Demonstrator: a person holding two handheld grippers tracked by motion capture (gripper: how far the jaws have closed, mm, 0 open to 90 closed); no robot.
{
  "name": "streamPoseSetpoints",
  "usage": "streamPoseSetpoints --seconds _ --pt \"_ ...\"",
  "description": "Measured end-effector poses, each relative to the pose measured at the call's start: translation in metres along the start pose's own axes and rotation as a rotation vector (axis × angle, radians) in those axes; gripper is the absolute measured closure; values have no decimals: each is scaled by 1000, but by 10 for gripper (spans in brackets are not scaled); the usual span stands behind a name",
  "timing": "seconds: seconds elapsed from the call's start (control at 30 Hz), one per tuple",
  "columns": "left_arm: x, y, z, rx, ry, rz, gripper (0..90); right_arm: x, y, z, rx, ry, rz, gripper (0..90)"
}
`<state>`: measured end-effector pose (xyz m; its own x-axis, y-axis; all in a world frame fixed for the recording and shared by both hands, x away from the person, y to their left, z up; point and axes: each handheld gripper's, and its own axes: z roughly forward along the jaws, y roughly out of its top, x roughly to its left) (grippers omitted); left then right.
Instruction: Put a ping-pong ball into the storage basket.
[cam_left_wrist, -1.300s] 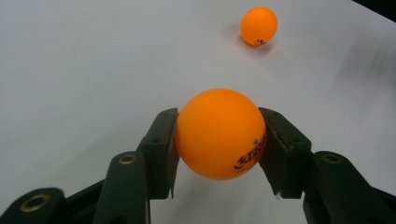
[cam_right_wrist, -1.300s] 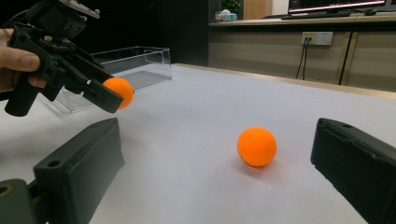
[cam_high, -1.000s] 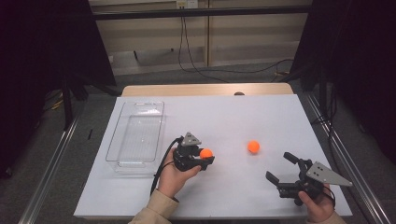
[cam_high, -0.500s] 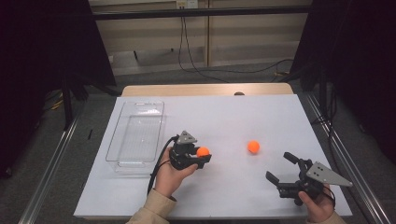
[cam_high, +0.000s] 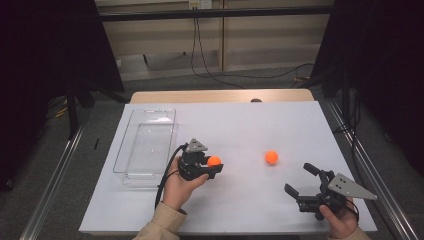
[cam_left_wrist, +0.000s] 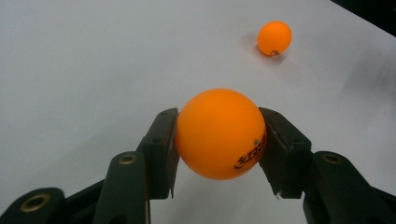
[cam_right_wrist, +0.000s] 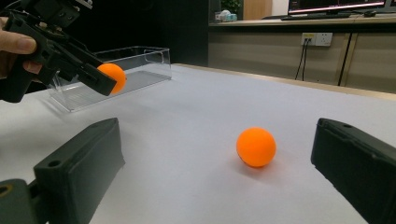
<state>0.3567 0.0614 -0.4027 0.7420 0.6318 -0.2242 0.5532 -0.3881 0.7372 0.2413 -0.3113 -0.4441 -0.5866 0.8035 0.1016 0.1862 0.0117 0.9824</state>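
My left gripper is shut on an orange ball, held a little above the white table just right of the clear tray. In the left gripper view the held ball sits squeezed between both jaws, and the other ball lies farther off. That second orange ball rests on the table at centre right. My right gripper stands open near the front right edge, pointing toward it; its own view has the loose ball ahead between the spread jaws.
The clear plastic tray lies at the table's left with nothing in it. The white table has bare room at its middle and back. Cables hang behind the table's far edge, and dark curtains stand on both sides.
My left gripper has carried its ball a little to the left, toward the tray, and lifted it slightly. The right gripper and the loose ball have stayed put.
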Motion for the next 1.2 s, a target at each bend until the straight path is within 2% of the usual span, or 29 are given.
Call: streamPoseSetpoints --seconds 1.2 --pt "11 1 -12 -2 16 -45 509 -1 0 0 0 1 -1 18"
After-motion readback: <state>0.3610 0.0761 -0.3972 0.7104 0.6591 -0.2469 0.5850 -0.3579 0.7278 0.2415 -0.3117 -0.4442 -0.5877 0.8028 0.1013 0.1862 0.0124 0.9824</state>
